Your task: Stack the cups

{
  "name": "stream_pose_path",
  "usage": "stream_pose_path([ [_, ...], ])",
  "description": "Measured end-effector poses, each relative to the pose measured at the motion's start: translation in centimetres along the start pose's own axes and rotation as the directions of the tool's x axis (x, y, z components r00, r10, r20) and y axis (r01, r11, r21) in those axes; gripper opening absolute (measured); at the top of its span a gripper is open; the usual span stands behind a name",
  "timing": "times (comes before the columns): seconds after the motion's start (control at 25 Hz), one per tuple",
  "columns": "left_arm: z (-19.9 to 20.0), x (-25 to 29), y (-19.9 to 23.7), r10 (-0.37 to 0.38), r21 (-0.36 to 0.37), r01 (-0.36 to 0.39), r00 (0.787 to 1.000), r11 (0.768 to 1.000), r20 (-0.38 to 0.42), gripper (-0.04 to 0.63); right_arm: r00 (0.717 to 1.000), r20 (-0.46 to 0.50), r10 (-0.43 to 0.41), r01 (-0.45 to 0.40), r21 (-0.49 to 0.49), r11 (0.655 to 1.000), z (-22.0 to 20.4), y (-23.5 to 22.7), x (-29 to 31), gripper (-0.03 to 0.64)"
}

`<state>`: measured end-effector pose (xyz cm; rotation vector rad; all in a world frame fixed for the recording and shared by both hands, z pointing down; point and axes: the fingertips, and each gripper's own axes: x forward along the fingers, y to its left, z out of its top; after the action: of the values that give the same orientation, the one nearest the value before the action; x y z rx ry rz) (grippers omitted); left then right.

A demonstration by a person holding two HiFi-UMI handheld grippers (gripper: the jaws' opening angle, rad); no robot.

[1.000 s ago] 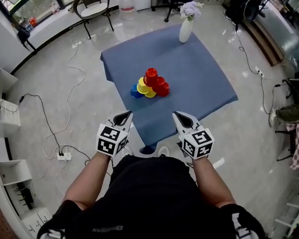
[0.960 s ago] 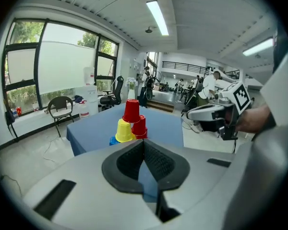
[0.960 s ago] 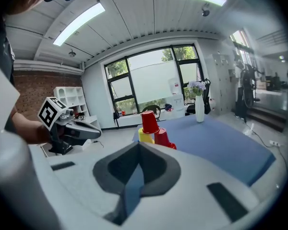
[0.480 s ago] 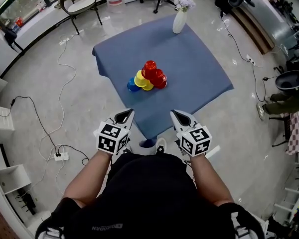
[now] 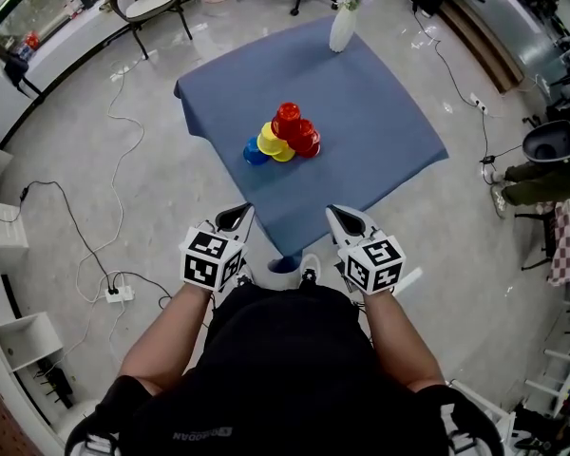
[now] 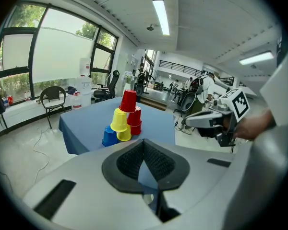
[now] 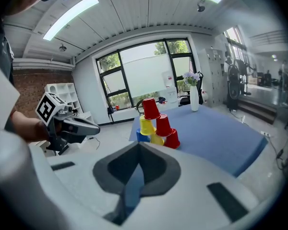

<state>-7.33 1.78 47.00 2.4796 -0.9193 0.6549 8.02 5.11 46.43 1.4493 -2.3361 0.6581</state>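
Both jaw pairs were pressed together, empty. The cups (image 5: pixel 283 145) stood well ahead of the left gripper (image 5: pixel 235 217) and right gripper (image 5: pixel 343 218).

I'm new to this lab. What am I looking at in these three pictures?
No robot: a person holds a two-jaw gripper in each hand. One picture looks down from a camera on the person's head, showing the left gripper and right gripper. The other two come from cameras riding on each gripper, looking along its jaws. Both grippers are shut and empty. Ahead, a blue-covered table carries a pyramid of red, yellow and blue cups and a white vase of flowers.
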Motion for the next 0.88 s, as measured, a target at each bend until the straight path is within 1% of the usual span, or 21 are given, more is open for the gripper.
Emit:
stream_pose_path([
  [0.44, 0.82, -0.1, -0.31, 0.001, 0.014, -0.002, 1.0, 1.0, 0.011, 0.005, 1.0, 0.003, 0.011, -0.011, -0.014, 1.0, 0.59, -0.04, -0.16, 0.002],
  [0.64, 0.84, -0.17, -0.35, 0.004, 0.012, -0.004, 1.0, 1.0, 0.013, 0.005, 1.0, 0.008, 0.023, -0.024, 0.02, 1.0, 0.65, -0.22, -0.25, 0.002],
  [0.88, 0.77, -0.26, -0.44, 0.004, 0.018, -0.005, 1.0, 1.0, 0.008, 0.005, 1.0, 0.002, 0.031, -0.031, -0.002, 1.0, 0.69, 0.03, -0.19, 0.002],
])
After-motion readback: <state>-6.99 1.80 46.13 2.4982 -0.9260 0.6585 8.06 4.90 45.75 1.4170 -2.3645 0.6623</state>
